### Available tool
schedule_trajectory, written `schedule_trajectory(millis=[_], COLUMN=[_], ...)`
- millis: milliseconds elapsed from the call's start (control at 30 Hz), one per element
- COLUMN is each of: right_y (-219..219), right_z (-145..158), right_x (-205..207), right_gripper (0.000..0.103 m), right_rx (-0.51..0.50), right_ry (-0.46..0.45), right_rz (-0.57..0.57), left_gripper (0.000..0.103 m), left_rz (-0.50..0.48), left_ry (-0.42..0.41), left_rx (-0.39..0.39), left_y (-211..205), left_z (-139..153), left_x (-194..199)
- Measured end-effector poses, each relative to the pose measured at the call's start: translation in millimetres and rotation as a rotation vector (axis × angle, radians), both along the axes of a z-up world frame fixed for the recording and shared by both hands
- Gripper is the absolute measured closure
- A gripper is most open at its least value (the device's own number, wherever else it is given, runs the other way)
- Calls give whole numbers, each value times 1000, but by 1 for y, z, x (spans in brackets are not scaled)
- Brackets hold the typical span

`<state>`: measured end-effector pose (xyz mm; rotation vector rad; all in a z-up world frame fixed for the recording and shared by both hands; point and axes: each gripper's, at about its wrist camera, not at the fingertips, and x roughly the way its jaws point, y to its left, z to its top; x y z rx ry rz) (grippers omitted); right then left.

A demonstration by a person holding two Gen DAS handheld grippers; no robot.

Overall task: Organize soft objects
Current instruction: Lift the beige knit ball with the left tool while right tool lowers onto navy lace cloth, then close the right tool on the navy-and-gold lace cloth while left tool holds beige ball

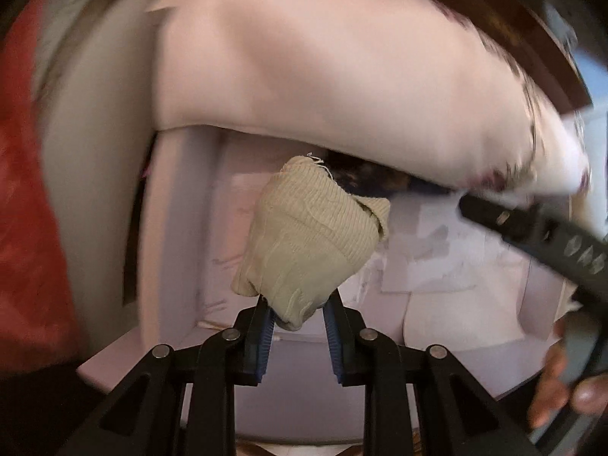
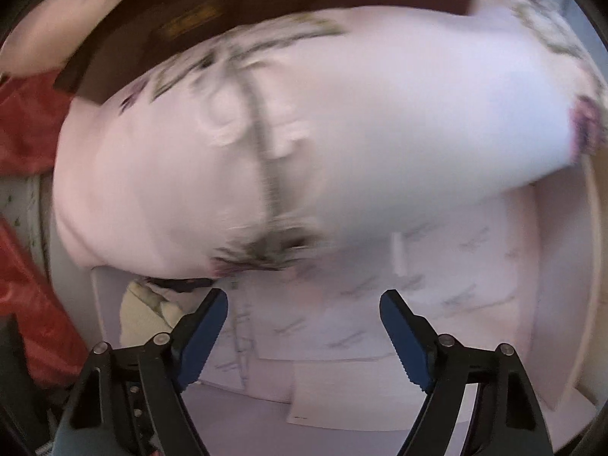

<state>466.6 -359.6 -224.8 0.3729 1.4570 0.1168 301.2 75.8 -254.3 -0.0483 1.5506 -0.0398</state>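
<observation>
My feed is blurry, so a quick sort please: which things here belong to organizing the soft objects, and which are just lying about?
Job:
- beige knit cloth, held in left gripper
- pink pillow
- white box
- right gripper, open and empty

Lying about:
- red fabric
- loose papers in the box
- dark wooden board

a white box [image 1: 178, 228] lies open, its floor lined with loose sheets of paper [image 2: 342, 342] that overlap one another. a dark brown wooden board [image 2: 228, 11] runs along its far side. red fabric [image 1: 26, 209] lies beside its left wall.
</observation>
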Motion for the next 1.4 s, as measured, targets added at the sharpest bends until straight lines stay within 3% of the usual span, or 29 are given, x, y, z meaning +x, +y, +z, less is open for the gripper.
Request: schedule_trajectory(millis=[200,433,500,533,600,633,733,1033,1133,1200,1233,1267,1367,1400], right_y=[35,79,88,89,87,89,82,19,1,-10,-13,-15,-19,-10], right_z=[-10,-16,-21,-23,-29,-30,-26,-26,-32,-30,-28,-25,-24,-25], right_x=[8,30,36,37,40,39,29,-19,-25,-24,-23,-22,-22,-4], right_gripper=[21,33,42,59,74,89,92,92,85,59,35,27,27,27], right_rx=[21,-21,-75,-98,-94,-112,-158,-159,-116,-86,-75,-69,-66,-66], right_ry=[4,-21,-27,-25,-4,2,2,131,168,160,147,128,97,92], right_rz=[39,85,97,102,119,151,221,272,203,145,119,104,78,69], left_gripper=[79,79,79,79,79,79,79,79,79,79,79,79,79,79], left_rz=[95,138,144,152,162,162,150,103,75,66,60,54,44,40], left_ry=[-60,-136,-133,-131,-124,-122,-129,-111,-106,-104,-104,-108,-106,-105], left_rx=[24,42,39,37,27,24,12,-14,-13,-20,-23,-24,-30,-29], left_y=[19,17,15,19,24,23,25,15,10,8,7,6,5,4], left_z=[15,28,28,28,28,28,26,13,12,12,16,16,21,21], left_x=[-3,-15,-21,-20,-12,-7,-10,-18,-20,-22,-20,-21,-20,-21])
